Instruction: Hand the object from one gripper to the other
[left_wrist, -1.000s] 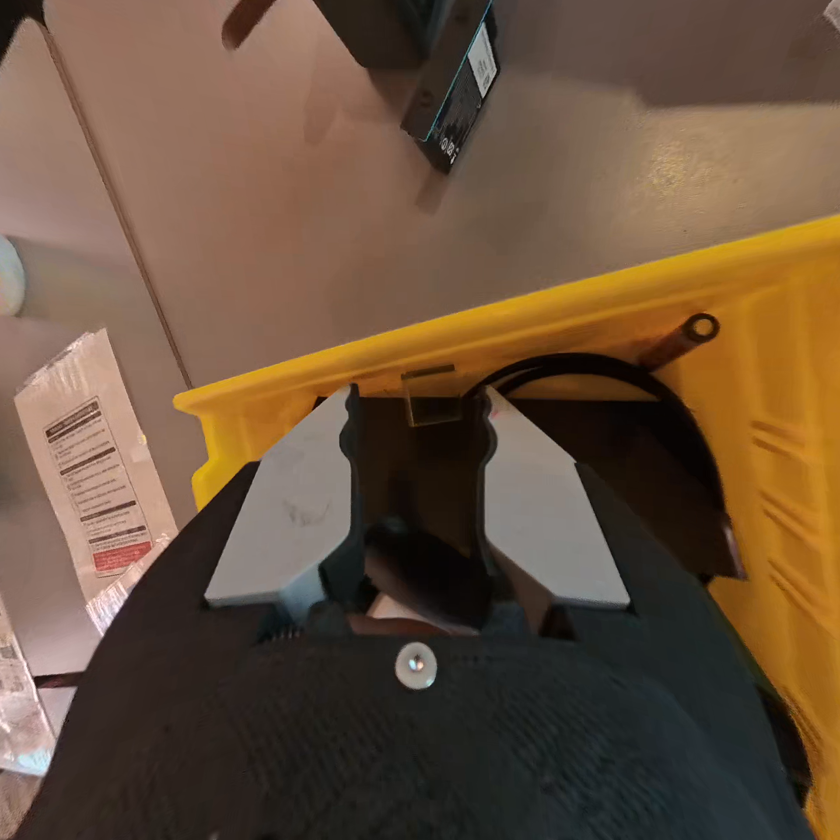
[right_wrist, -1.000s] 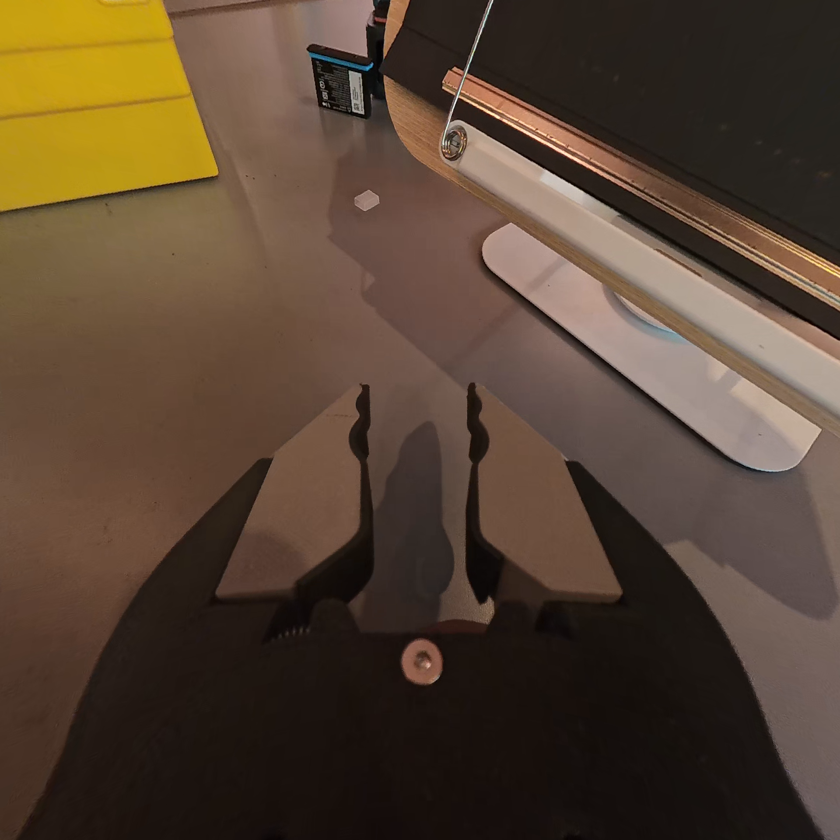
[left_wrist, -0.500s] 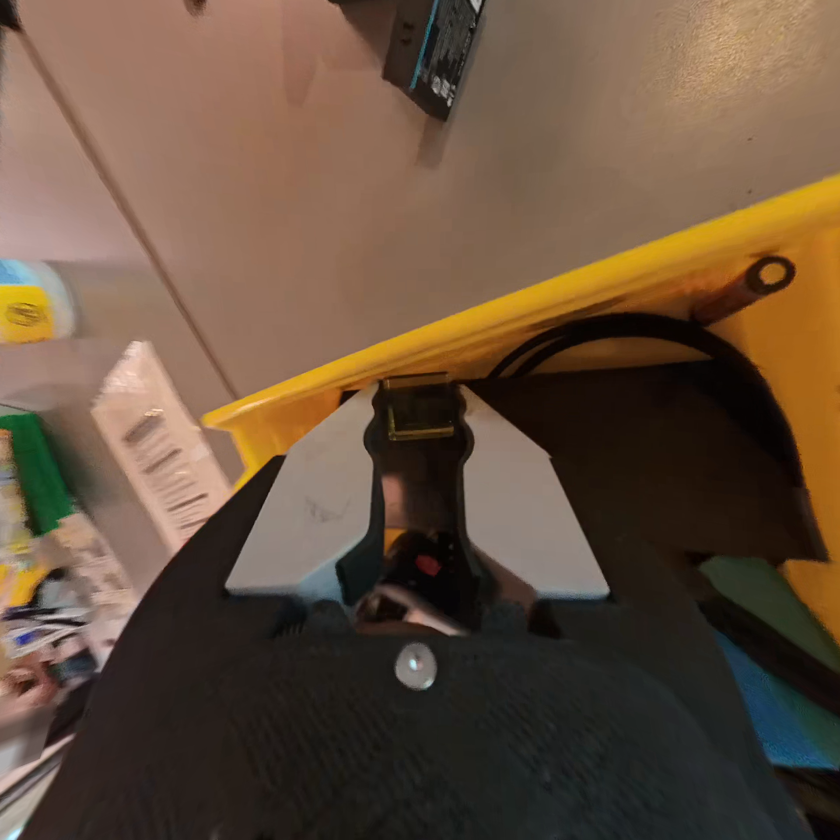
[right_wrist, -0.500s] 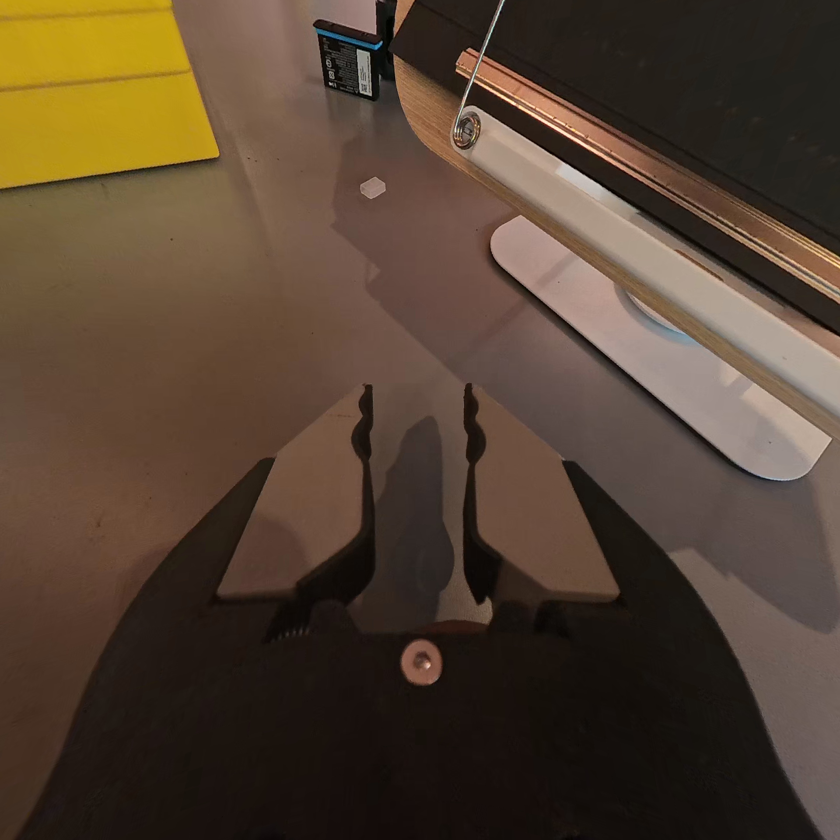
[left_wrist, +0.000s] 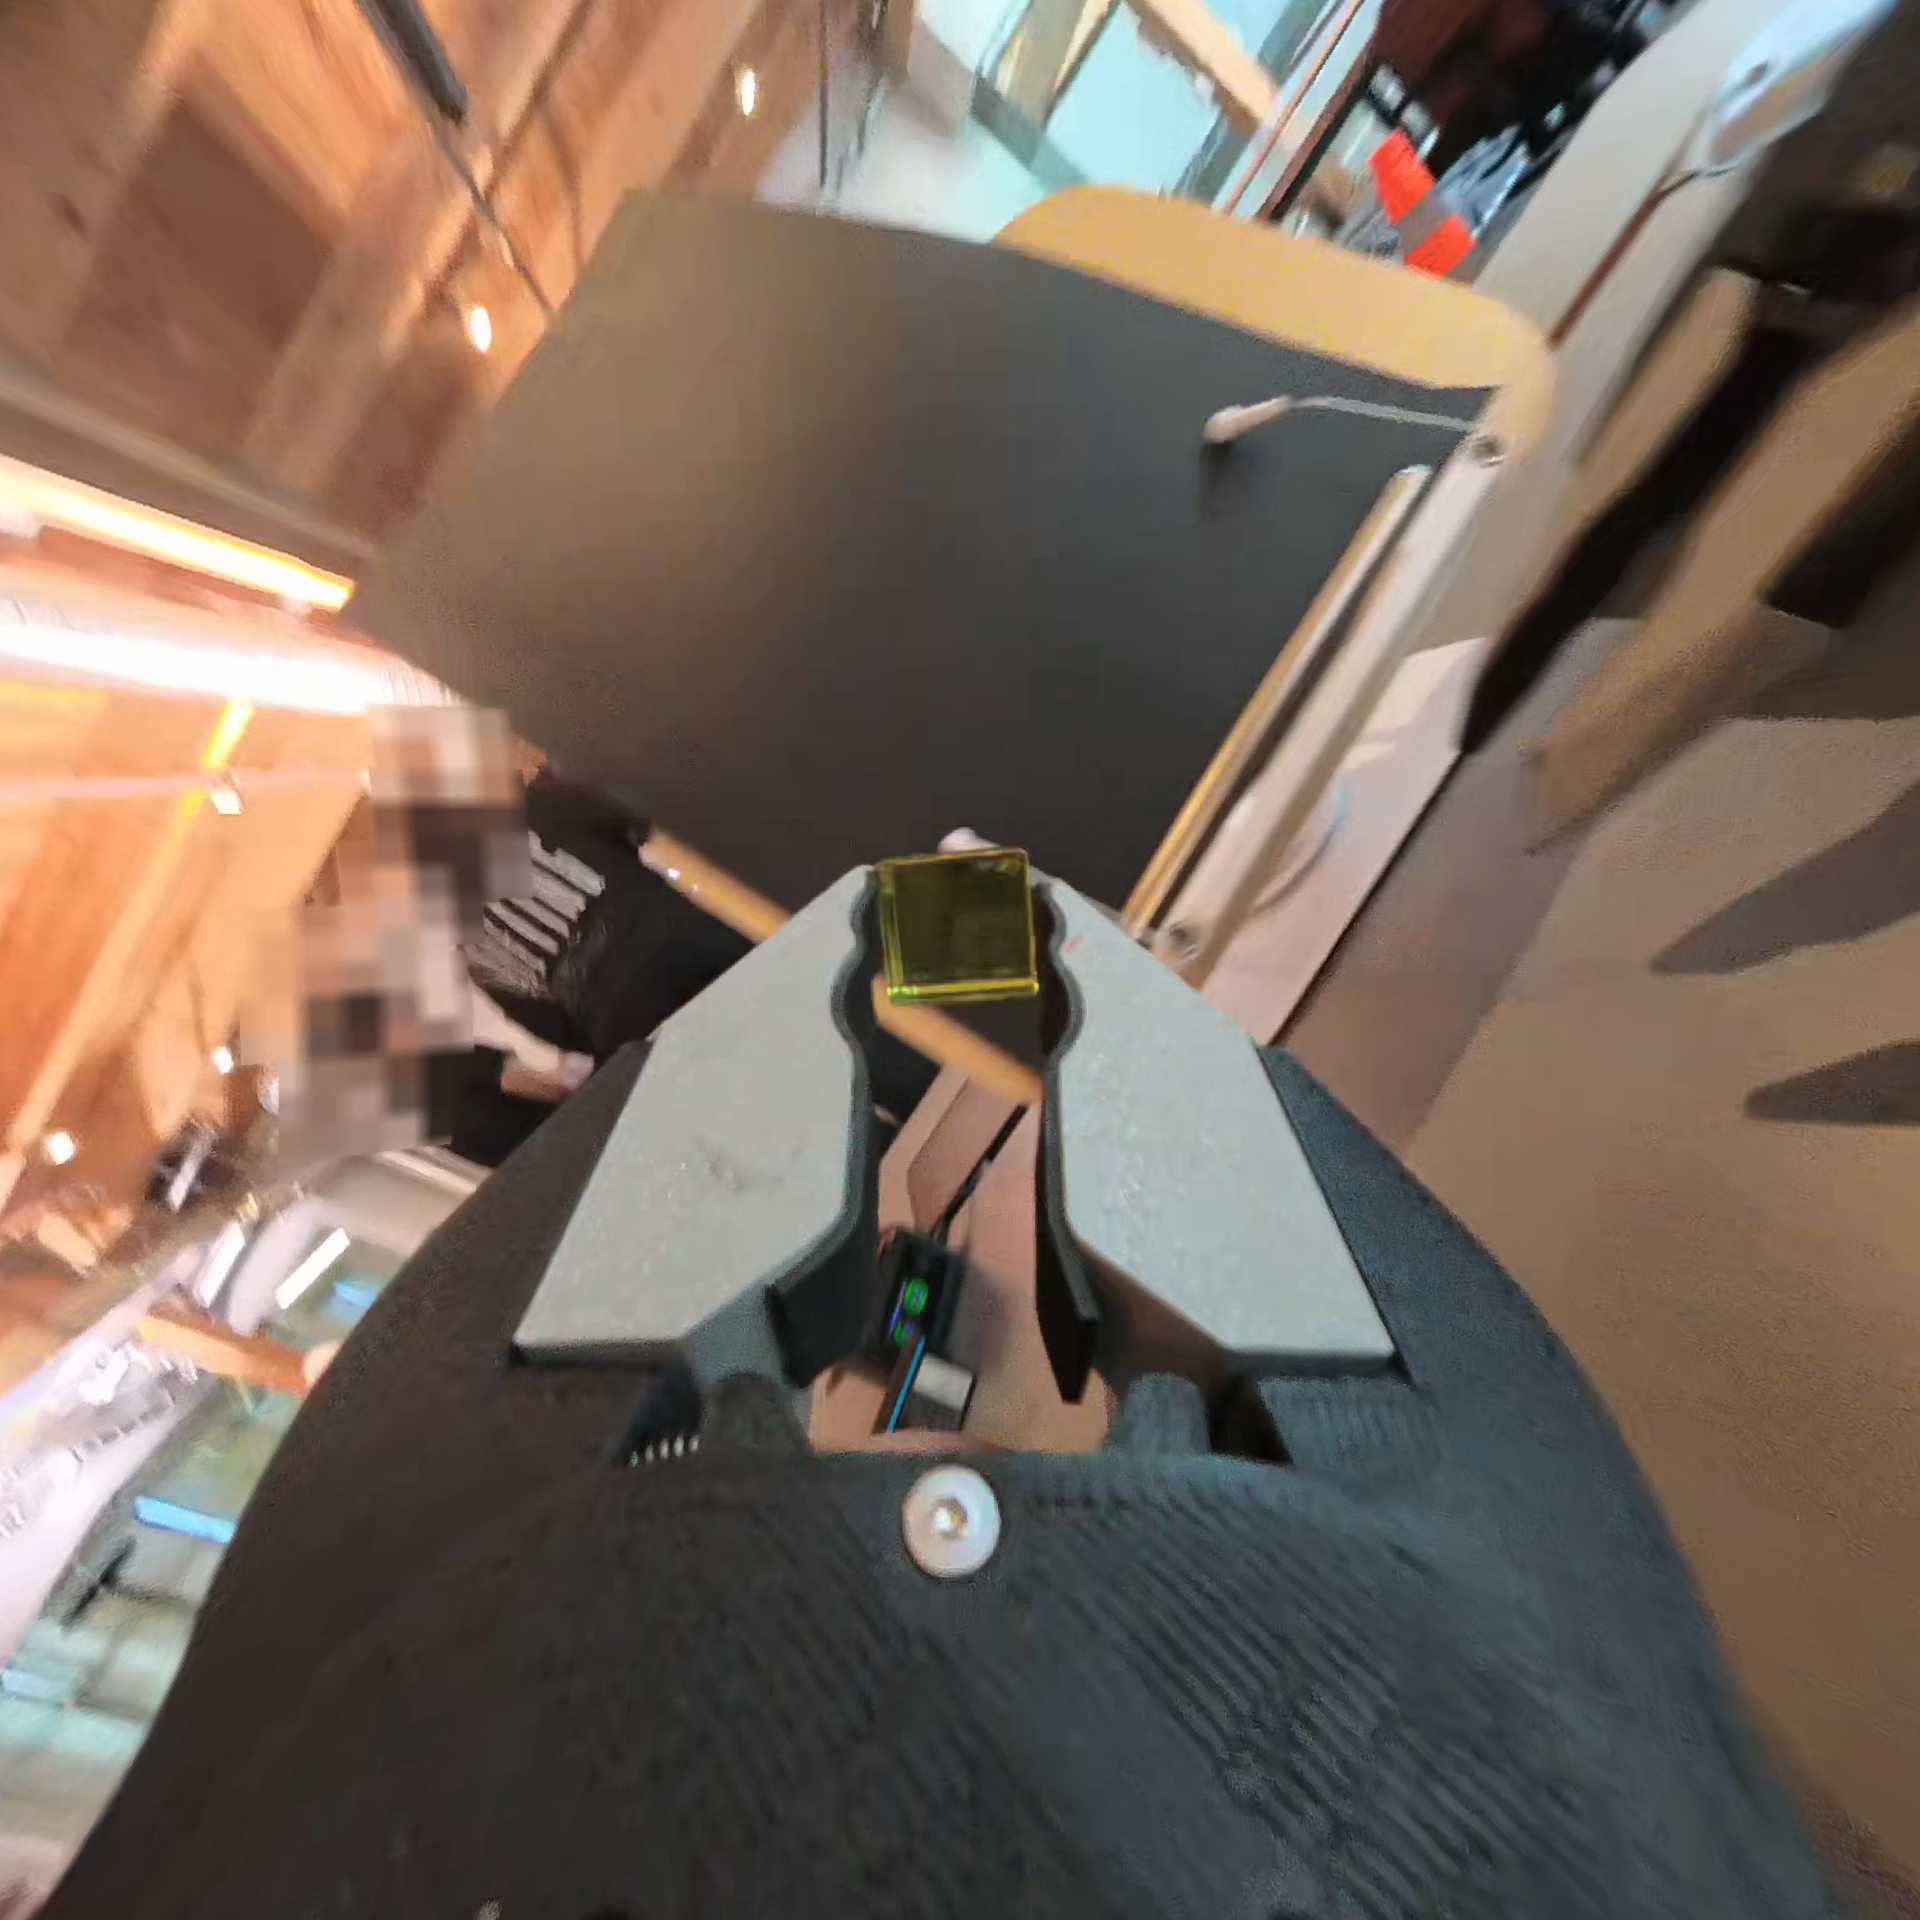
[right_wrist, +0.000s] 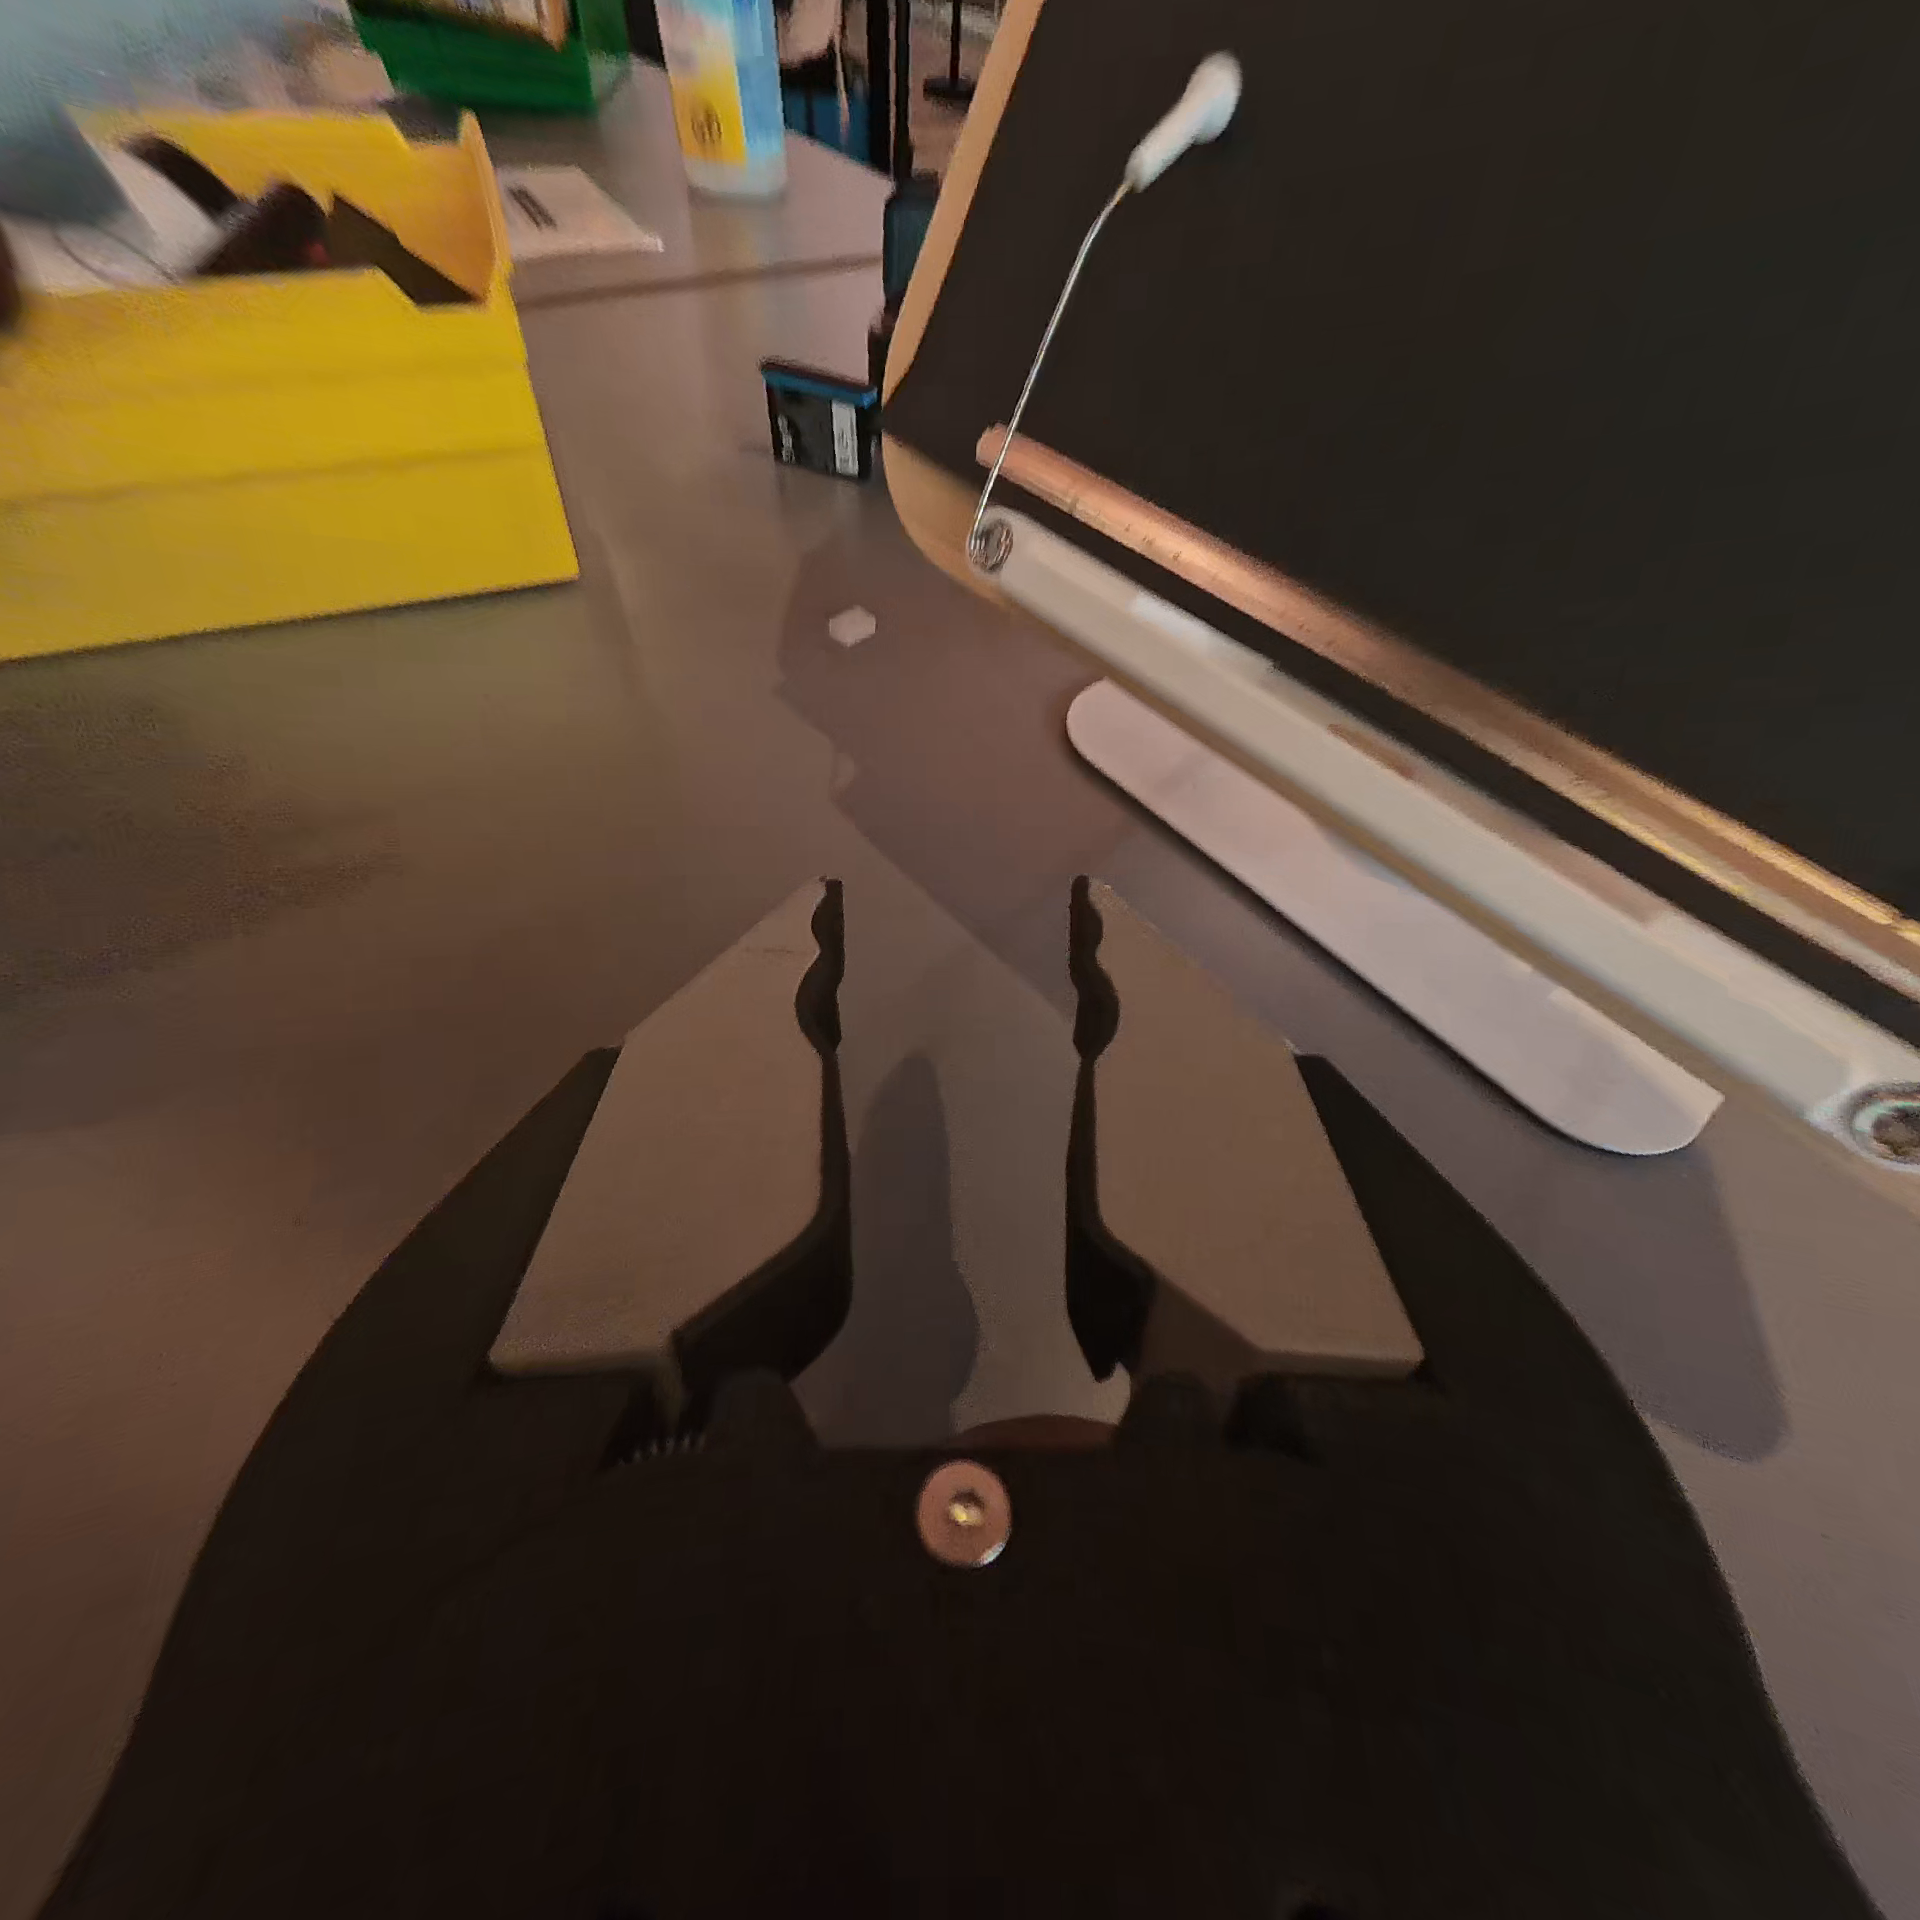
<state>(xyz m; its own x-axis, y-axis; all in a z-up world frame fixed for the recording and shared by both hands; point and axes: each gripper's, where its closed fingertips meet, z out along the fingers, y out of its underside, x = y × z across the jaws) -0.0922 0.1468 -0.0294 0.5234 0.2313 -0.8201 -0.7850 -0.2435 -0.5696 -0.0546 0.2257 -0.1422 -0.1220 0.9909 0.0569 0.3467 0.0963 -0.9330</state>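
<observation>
- A yellow bin (right_wrist: 260, 457) is sitting on the grey desk (right_wrist: 312, 852) at the left, with a small black battery (right_wrist: 821, 421) and a tiny clear block (right_wrist: 852, 627) lying farther right.
- A black board (right_wrist: 1455, 312) on a white stand (right_wrist: 1382, 914) is standing at the right.
- The left gripper (left_wrist: 956, 914) is holding its fingers clamped on a small translucent yellow square tile (left_wrist: 956, 925), raised off the desk.
- The right gripper (right_wrist: 956, 904) is hovering with fingers apart, empty.

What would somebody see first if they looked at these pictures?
A little see-through yellow square pinched at the tips of the left gripper, in front of a big black board. The right gripper hangs open and empty over the grey table, near a bright yellow bin.
</observation>
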